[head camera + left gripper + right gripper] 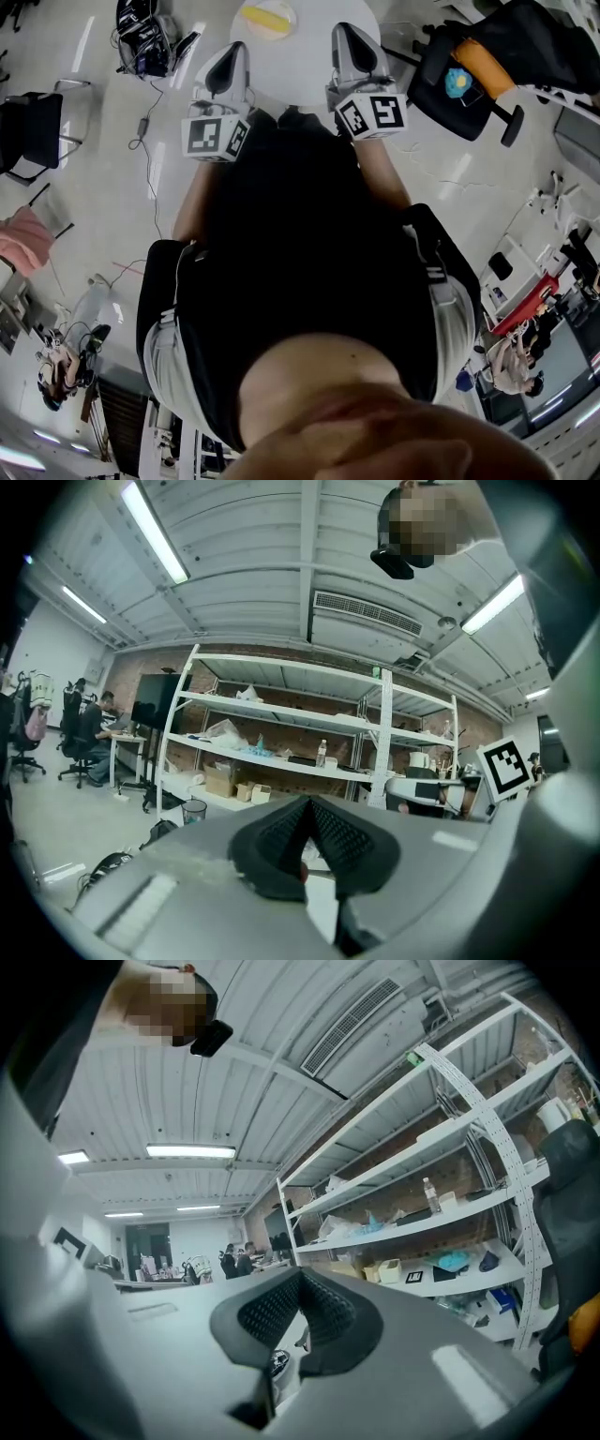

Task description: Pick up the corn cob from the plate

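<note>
A yellow corn cob (266,19) lies on a pale plate (242,25) at the far side of a round white table (300,70), at the top of the head view. My left gripper (230,54) and right gripper (352,36) are held level at chest height, side by side. Both point toward the table and are short of the plate. In the left gripper view the black pads of my left gripper (307,805) meet with nothing between them. My right gripper (300,1279) looks the same, shut and empty. Neither gripper view shows the corn.
A black office chair (469,80) carrying orange and blue items stands right of the table. Black bags (145,37) and cables (145,131) lie on the floor at the left, near another chair (33,127). White storage shelves (309,752) (431,1204) stand ahead.
</note>
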`<state>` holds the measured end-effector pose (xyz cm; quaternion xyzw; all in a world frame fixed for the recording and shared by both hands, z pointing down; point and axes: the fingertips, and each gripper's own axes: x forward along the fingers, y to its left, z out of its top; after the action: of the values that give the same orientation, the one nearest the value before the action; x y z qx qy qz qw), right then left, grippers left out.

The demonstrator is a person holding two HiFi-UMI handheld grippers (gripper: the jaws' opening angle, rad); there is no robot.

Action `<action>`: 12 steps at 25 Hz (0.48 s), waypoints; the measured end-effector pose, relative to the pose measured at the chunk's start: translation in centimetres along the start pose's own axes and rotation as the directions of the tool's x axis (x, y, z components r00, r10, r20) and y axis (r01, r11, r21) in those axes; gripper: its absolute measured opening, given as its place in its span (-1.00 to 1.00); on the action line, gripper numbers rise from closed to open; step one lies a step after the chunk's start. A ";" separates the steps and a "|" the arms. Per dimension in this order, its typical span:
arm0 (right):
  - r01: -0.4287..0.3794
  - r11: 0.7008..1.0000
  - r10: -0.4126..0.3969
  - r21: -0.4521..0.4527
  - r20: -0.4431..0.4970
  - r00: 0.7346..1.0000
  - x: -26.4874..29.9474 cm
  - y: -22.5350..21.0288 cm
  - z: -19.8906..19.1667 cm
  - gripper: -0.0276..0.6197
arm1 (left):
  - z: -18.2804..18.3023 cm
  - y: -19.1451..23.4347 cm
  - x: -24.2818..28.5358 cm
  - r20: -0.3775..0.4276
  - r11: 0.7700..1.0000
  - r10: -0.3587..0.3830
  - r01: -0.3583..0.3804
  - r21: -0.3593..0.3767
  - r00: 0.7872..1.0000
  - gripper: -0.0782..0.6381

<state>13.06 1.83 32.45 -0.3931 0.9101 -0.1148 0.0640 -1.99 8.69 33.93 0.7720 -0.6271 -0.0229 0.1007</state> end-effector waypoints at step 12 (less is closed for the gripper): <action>0.032 0.999 -0.031 0.004 -0.019 0.999 2.9 -2.0 -0.9 -0.89 | -0.9 1.8 4.0 -0.044 0.999 -0.041 0.042 0.014 0.998 -0.76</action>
<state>12.30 -1.55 33.73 -0.4061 0.9041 -0.1217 0.0544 -2.69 4.52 35.46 0.7860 -0.6087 -0.0034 0.1083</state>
